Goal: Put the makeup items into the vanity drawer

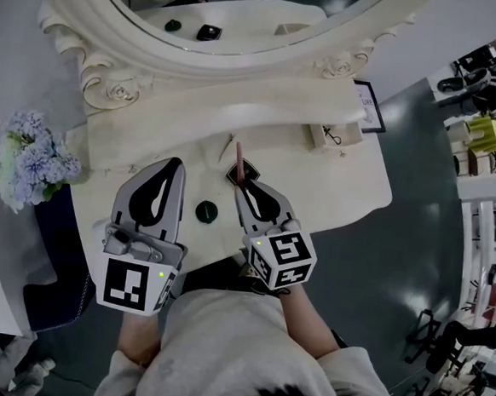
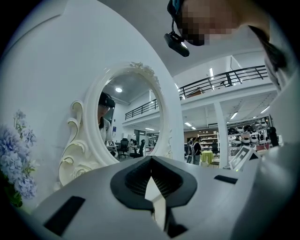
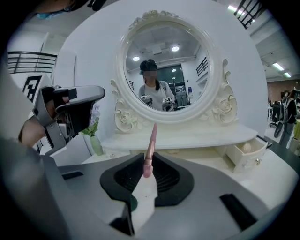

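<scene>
Gripping a slim pink makeup stick (image 3: 150, 145) by its thicker lower end, the right tool (image 3: 146, 171) has its jaws drawn narrow onto it, and the stick slants up and away towards the oval mirror (image 3: 161, 70). In the head view the same right tool (image 1: 243, 184) sits above the middle of the white tabletop (image 1: 335, 183), with the stick (image 1: 239, 156) poking out past its tips.

A dark square compact (image 1: 233, 175) lies on the tabletop just beside those tips, partly covered by the tool. A round dark green item (image 1: 207, 211) lies on the tabletop between the two tools.

The left tool (image 1: 174, 163) is held to the left of the right one, clear of both items. Its own view shows the jaws (image 2: 151, 164) brought together at the tips with nothing between them.

The small vanity drawer (image 3: 244, 152) stands pulled open at the right end of the raised shelf under the mirror, well apart from the stick; something pale lies inside it, too small to name. A bunch of pale blue flowers (image 1: 28, 163) stands at the tabletop's left edge.
</scene>
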Tool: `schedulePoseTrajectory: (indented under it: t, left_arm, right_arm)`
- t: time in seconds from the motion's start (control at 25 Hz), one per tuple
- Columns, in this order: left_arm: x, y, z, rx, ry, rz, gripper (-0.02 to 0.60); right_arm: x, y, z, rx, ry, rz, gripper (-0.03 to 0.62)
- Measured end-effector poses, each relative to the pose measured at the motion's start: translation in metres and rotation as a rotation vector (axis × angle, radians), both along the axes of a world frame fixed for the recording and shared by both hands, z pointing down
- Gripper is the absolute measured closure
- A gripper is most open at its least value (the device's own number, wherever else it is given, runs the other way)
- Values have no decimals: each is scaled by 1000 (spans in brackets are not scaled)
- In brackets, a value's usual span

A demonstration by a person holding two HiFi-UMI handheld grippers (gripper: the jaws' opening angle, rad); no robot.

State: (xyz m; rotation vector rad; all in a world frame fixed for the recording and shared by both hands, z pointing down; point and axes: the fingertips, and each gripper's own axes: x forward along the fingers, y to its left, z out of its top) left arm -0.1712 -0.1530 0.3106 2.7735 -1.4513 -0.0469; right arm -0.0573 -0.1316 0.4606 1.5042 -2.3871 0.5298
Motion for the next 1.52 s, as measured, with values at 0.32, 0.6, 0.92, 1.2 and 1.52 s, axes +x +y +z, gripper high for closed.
schedulePoseTrajectory:
  t: [0.32,0.6,0.92,1.2,1.52]
  left_arm:
    - [18,7,-14,34,-7,33,568]
    - [38,11,-27,65,-6,77,568]
    - [55,16,-37,95,-10,132,568]
    - [65,15,-38,99,-10,169,568]
    - [74,12,-39,111,-6,210,568]
  right_arm:
    - [17,3,-42,122,-49,20,530]
    - [39,7,-77,210,-66,64,530]
    - [58,14,-97,269,-78,118,530]
    - [68,16,-104,293,-77,158,530]
    - [83,20,-112,332,-83,222,530]
